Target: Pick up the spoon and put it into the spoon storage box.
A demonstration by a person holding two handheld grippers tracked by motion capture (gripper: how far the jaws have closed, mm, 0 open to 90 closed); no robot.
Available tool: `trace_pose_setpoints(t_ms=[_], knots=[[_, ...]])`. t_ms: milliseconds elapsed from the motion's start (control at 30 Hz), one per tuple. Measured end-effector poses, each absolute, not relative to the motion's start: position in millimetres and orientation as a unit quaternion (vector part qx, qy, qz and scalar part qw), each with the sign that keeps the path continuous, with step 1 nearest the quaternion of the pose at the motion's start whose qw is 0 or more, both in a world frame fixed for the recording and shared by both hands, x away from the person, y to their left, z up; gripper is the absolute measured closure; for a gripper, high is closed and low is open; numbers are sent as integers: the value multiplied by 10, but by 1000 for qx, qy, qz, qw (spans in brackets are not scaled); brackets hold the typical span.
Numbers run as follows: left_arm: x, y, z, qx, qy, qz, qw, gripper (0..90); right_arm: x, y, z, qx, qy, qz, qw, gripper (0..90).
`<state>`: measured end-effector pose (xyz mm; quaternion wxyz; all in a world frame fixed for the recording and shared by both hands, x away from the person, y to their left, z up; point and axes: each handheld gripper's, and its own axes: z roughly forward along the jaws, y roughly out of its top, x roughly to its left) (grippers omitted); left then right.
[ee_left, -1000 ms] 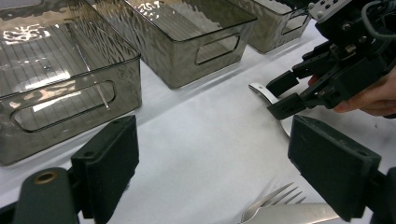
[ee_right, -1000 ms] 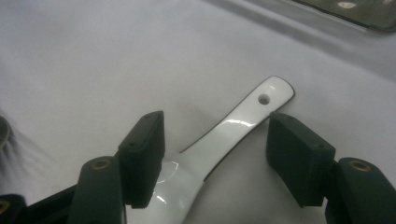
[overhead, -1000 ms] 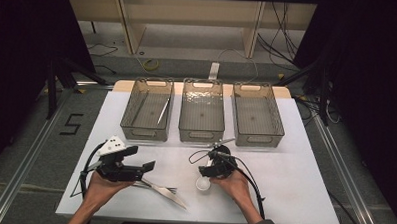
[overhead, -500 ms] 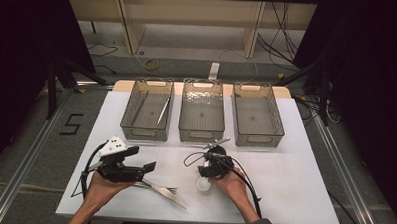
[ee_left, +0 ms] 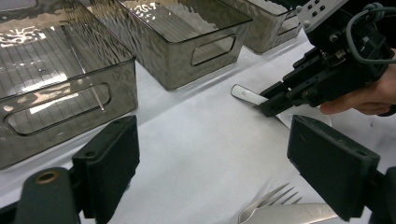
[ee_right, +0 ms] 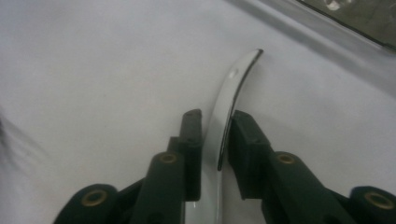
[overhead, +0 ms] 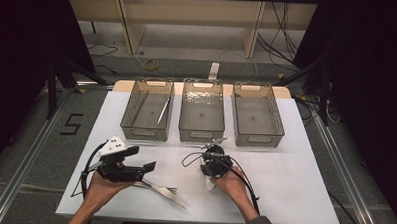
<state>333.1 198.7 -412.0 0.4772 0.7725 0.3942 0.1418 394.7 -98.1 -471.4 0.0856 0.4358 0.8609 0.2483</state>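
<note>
White table (overhead: 295, 160) carries three bins: the right hand-held gripper (ee_right: 215, 128), clenched on the white spoon (ee_right: 229, 93) handle, points its long axis toward the bins; the left hand-held gripper (ee_left: 229, 163) stands released above a fork (ee_left: 271, 205).

Floor mark: a black "5" (overhead: 72, 123) on grey floor, at 9 o'clock off the white table (overhead: 293, 195).
Yellow coil (overhead: 150, 65): lying at 11 o'clock, beyond the table's far edge.
White strip (overhead: 214, 71): flat on the floor at 12 o'clock.
Wooden frame (overhead: 129, 27): standing farther back, 12 o'clock.
Black cables (overhead: 284, 30): hanging at 1 o'clock.
Metal rail (overhead: 341, 182): running along the floor at 3 o'clock.
</note>
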Motion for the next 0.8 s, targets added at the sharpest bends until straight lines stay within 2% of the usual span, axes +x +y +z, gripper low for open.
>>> trace_pose_setpoints(t_ms=[100,367,800], knots=[[3331,1986,-4118,772,395,142,478,165,3945,-976,-4719,434,862,250,81,851],[3333,1990,-4118,772,396,140,477,166,3943,-1012,-4685,422,868,249,80,859],[3344,2004,-4122,768,399,138,481,165,3979,-1163,-4339,410,856,300,96,860]])
